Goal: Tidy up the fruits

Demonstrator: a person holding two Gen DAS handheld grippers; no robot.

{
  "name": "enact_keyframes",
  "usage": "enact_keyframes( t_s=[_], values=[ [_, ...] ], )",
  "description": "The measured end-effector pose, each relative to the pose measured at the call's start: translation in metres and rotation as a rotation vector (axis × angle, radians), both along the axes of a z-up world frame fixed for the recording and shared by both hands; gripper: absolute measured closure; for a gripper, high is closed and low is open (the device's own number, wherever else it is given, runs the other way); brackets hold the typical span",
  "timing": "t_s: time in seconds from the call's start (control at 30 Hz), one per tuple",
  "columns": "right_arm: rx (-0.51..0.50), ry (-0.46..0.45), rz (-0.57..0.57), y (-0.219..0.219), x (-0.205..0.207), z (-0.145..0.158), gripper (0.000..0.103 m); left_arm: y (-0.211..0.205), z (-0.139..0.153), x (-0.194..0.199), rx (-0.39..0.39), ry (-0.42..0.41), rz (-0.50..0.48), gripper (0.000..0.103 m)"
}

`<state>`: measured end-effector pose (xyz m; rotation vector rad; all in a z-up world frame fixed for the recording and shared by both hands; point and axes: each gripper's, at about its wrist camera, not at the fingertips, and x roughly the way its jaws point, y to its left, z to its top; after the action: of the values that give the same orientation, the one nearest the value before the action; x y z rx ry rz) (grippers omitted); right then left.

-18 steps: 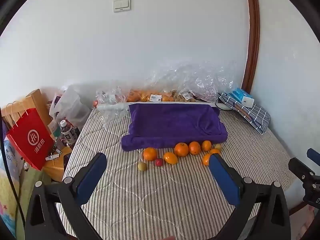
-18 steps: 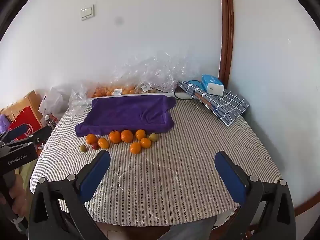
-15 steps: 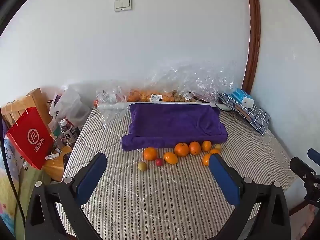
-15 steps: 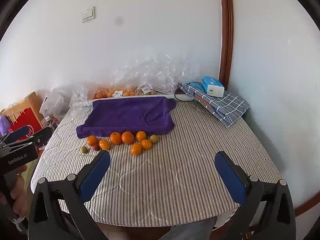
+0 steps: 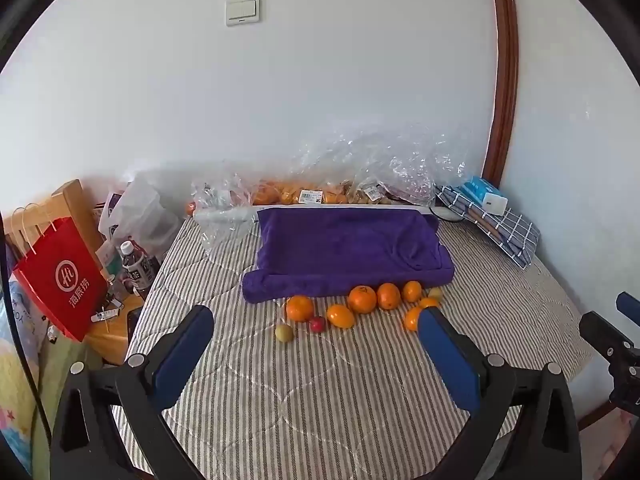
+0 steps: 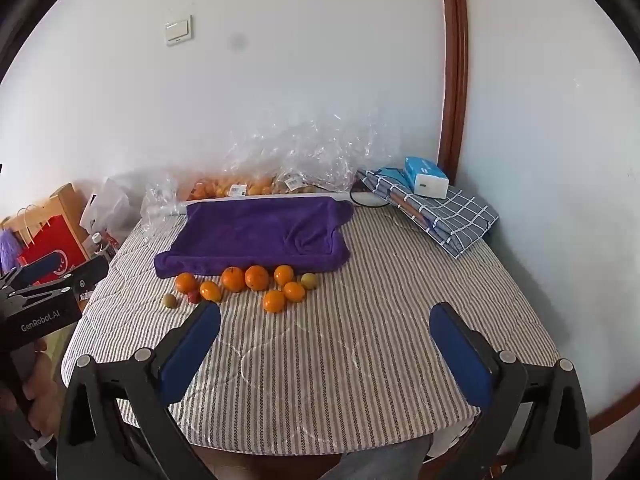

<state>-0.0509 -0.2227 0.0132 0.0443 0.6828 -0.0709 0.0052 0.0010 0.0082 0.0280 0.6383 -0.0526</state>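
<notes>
Little has been shifted since the earlier frames: in both views the fruits sit very slightly higher in the frame, and both grippers are kept spread as before.

A table (image 6: 400, 320), covered in a quilted cloth with thin grey and white stripes, is set against a plain white wall, with a brown wooden frame (image 6: 454, 60) at the upper right and a light switch (image 5: 241, 11) at the upper centre. A purple towel (image 5: 344, 250), soft and folded, is laid at mid-table. The oranges (image 5: 362, 299), round and glossy, are strung in a loose row just below its lower edge; a small red fruit (image 5: 317, 324) and a yellowish one (image 5: 284, 333) lie at the row's left end. Crinkled clear bags (image 5: 380, 168) holding more fruit are heaped along the wall. A checked cloth (image 6: 452, 216) with a blue tissue box (image 6: 426, 178) on it is seen at the right, and a red paper bag (image 5: 60, 280) at the far left, beside the table.

The left gripper (image 5: 316, 330) and right gripper (image 6: 324, 320) are held wide apart above the near table; nothing is gripped or touched by the blue padded fingers (image 6: 460, 352).
</notes>
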Motion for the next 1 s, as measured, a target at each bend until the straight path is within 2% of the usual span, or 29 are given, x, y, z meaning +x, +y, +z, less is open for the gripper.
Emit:
enact_keyframes(
  t_s=[0.2, 1.0],
  values=[
    [0.013, -0.009, 0.004, -0.0005, -0.0004, 0.0017, 0.000, 0.0011, -0.0008, -0.0021, -0.023, -0.002, 0.003, 0.000],
    [0.009, -0.014, -0.003, 0.0023, -0.0043, 0.0018, 0.000, -0.0019, 0.0017, -0.0098, -0.014, -0.014, -0.006, 0.000]
  ],
)
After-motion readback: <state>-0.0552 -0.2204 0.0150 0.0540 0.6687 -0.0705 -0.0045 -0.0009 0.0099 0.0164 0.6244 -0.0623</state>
